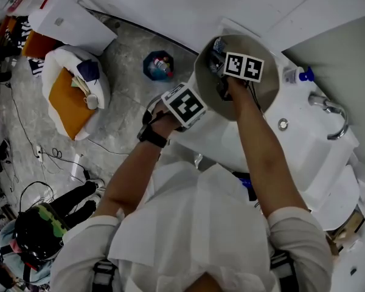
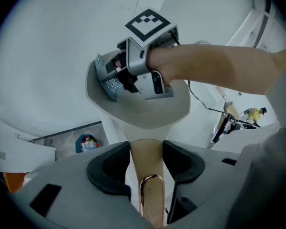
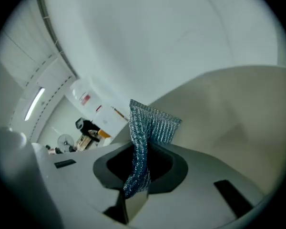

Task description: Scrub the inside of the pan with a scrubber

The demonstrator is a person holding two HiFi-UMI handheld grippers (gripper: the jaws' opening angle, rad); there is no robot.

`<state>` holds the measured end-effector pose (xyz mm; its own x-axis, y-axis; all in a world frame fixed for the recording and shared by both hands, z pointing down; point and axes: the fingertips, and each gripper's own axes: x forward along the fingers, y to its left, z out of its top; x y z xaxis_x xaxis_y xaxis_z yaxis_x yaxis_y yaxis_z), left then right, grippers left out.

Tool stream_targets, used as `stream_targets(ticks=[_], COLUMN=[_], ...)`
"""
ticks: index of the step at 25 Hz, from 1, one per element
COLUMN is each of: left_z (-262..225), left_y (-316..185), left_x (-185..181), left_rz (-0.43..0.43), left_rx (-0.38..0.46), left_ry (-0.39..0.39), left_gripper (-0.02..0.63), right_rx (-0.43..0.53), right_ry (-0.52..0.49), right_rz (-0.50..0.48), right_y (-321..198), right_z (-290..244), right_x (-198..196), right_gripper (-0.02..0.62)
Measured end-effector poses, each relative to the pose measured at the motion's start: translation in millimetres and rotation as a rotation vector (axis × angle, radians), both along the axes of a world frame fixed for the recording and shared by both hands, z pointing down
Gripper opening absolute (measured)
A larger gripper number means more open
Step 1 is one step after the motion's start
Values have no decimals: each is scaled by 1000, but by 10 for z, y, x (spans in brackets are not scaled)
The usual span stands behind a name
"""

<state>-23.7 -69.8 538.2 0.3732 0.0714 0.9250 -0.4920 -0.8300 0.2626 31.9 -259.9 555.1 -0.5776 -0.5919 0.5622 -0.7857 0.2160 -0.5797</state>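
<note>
A beige pan (image 1: 263, 96) is held up and tilted above the white sink (image 1: 304, 145). My left gripper (image 1: 188, 108) is shut on the pan's handle (image 2: 145, 161), a beige bar with a copper loop that runs between the jaws in the left gripper view. My right gripper (image 1: 224, 66) is inside the pan, shut on a silvery blue mesh scrubber (image 3: 148, 128). In the left gripper view the scrubber (image 2: 107, 80) sits at the bowl's left edge, in front of the right gripper (image 2: 117, 78). The pan's inner wall (image 3: 229, 118) fills the right of the right gripper view.
A chrome faucet (image 1: 331, 111) and a bottle with a blue cap (image 1: 299, 75) stand at the sink's far side. On the floor to the left are a blue bin (image 1: 158, 66), an orange and white bag (image 1: 70, 93) and cables (image 1: 48, 157).
</note>
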Motion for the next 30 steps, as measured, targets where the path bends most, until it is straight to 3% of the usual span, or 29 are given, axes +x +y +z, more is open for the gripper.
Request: stream_targets(ticks=[4, 7, 12, 17, 19, 21, 26, 30], left_z=[-5, -6, -6, 2, 4, 4, 6, 2], left_y=[-9, -18, -13, -16, -17, -21, -28, -49], left_x=[0, -2, 6, 12, 12, 9, 25, 23], left_rz=[6, 22, 44, 48, 49, 47, 34, 32], left_rx=[-2, -8, -12, -14, -11, -8, -4, -1], left_ry=[4, -2, -5, -7, -9, -12, -9, -2], left_gripper=[227, 229, 230, 232, 232, 232, 230, 230], right_rx=[2, 2, -47, -227, -215, -149, -34, 23], right_ry=[22, 19, -29, -190, -195, -153, -99, 35], right_rz=[219, 208, -122, -601, -636, -501, 81, 473], right_y=[-241, -259, 35, 803, 806, 522, -228, -374], right_z=[-22, -27, -2, -61, -77, -50, -6, -42], right_x=[432, 438, -120, -535, -544, -449, 272, 1038], right_gripper=[48, 48, 48, 48, 48, 48, 48, 48])
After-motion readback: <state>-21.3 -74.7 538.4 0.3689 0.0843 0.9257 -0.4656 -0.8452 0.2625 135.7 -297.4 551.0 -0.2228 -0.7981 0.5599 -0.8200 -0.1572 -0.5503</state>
